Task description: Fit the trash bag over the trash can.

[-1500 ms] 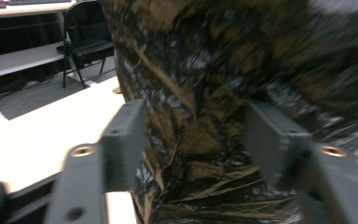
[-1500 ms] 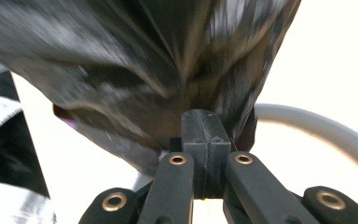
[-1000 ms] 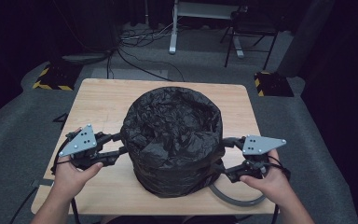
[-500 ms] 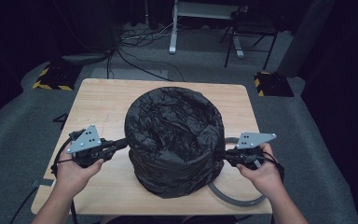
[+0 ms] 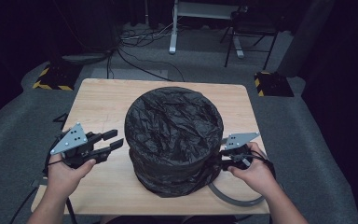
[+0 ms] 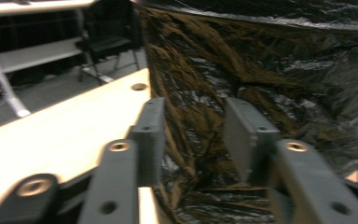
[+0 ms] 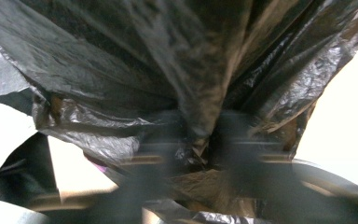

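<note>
A crinkled black plastic bag [image 5: 175,126] covers a round bin in the middle of the wooden table [image 5: 102,102]. My left gripper [image 5: 117,137] hovers just left of the bag, apart from it. Its jaws have just been opening and stand open with nothing between them, as the left gripper view [image 6: 193,105] shows against the bag's wall [image 6: 261,70]. My right gripper [image 5: 220,162] is low at the bag's right side. In the blurred right gripper view its jaws [image 7: 198,126] have just been opening, with a hanging fold of bag [image 7: 168,56] between them.
A grey curved band [image 5: 235,200] lies on the table by the bin's front right foot. Beyond the table are a chair [image 5: 251,28], a desk leg [image 5: 173,28], floor cables [image 5: 135,60] and yellow-black striped blocks [image 5: 51,79].
The bag's hollow top was pulled flat across the bin. The left gripper let go and drew back to the left. The right gripper sank lower along the bag's right side.
</note>
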A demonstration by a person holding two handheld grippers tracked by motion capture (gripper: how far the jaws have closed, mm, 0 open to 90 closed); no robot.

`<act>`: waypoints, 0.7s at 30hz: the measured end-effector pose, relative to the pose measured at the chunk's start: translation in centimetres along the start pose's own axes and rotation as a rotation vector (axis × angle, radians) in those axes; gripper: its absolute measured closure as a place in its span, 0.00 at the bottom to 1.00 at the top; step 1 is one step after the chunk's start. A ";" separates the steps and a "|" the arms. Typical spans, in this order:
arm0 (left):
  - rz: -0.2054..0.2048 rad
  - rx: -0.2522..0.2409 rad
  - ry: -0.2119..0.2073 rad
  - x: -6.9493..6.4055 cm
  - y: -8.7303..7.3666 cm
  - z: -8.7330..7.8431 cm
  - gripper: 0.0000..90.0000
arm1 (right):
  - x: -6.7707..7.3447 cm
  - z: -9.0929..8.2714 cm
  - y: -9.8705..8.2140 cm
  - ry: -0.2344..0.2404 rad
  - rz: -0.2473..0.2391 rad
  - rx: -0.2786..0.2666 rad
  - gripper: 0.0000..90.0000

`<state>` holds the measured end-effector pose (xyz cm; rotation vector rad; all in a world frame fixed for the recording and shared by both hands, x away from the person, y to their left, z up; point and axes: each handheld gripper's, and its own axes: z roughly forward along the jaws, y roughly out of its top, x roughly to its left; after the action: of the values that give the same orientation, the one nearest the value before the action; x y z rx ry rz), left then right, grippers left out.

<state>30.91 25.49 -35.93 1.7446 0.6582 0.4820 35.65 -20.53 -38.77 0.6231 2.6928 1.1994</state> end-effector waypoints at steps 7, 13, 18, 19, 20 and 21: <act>0.013 0.016 0.087 -0.5 -0.3 -1.3 0.44 | 1.1 -4.7 0.2 -0.087 0.002 -0.167 0.25; 0.012 0.056 0.110 -0.7 -0.5 -2.0 0.39 | 1.8 -8.8 2.5 -0.117 0.014 -0.241 0.20; 0.004 0.076 0.114 -0.8 -1.0 -2.6 0.38 | 2.2 -10.5 4.9 -0.127 0.009 -0.269 0.19; -0.001 0.078 0.116 -0.8 -1.1 -2.8 0.38 | 2.2 -10.7 5.4 -0.131 0.005 -0.274 0.18; -0.003 0.079 0.120 -0.8 -1.3 -2.9 0.38 | 2.3 -10.9 5.9 -0.136 0.002 -0.278 0.18; -0.006 0.079 0.122 -0.8 -1.4 -3.0 0.38 | 2.3 -11.1 6.5 -0.138 0.002 -0.284 0.18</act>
<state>28.13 27.44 -36.50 1.7974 0.7786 0.5682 32.49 -23.28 -26.38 0.6385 2.3512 1.4465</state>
